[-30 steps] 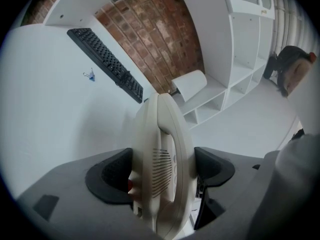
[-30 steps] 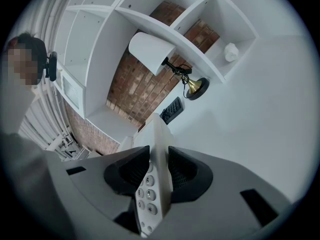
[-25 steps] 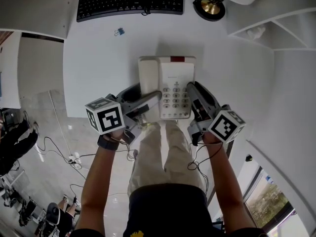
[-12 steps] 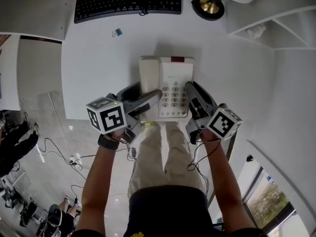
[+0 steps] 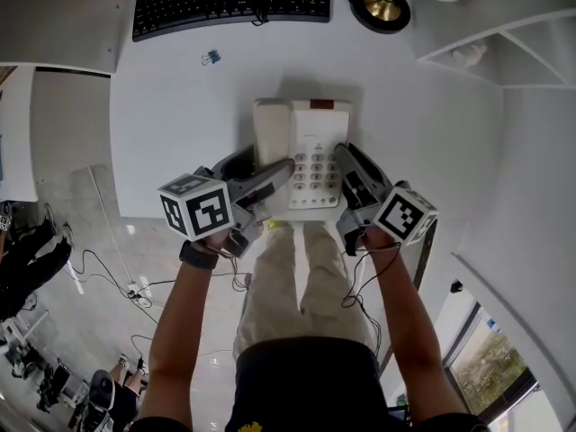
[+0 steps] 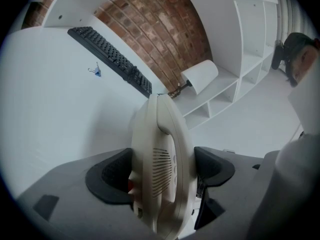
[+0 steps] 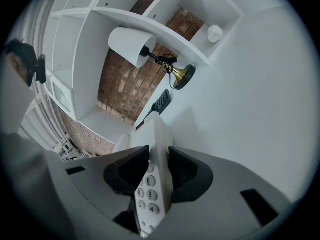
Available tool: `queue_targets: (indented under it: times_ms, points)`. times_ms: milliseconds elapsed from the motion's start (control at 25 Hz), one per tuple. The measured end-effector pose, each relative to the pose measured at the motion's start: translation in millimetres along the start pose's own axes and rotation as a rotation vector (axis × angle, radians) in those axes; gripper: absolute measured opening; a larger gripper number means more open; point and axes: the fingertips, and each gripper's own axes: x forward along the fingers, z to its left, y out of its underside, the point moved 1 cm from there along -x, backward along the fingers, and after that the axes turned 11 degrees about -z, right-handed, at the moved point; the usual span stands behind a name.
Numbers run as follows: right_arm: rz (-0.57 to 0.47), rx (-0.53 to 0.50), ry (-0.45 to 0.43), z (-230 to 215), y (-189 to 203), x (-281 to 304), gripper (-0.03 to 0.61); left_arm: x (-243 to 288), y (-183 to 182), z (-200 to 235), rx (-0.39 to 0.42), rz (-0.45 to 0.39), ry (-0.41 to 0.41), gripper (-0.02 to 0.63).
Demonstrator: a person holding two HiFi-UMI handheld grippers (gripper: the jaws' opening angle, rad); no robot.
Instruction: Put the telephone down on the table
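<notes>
You have the phone (image 5: 306, 138) between both claws, low over the near edge of the table (image 5: 171, 133), squarely in front of you. The keyboard (image 5: 232, 0) and the blue clip (image 5: 213, 58) lie well apart from it, farther back. Your left claw (image 5: 255, 174) is clamped across the handset side, with one pad on the outer flank of the base and the other against the handset. That grip likely keeps the handset seated in its cradle while the phone is carried. Your right claw (image 5: 353, 171) pinches the thin keypad edge, a pad on each face, so the two grips share the weight and keep the body level instead of letting it tip. Both claws come in from the near corners, which leaves the underside free to meet the table flat. Whether the base already touches the surface cannot be told from here. It sits close to the edge, so I would make sure its full footprint is over the table before you loosen either grip.
</notes>
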Motion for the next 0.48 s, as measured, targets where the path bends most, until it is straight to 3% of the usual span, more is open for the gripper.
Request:
queue_targets:
  times_ms: [480]
  points:
    - [0.003, -0.018, -0.014, -3.5, 2.8, 4.4, 0.117, 2.0, 3.2, 8.5, -0.040, -0.035, -0.003, 0.403]
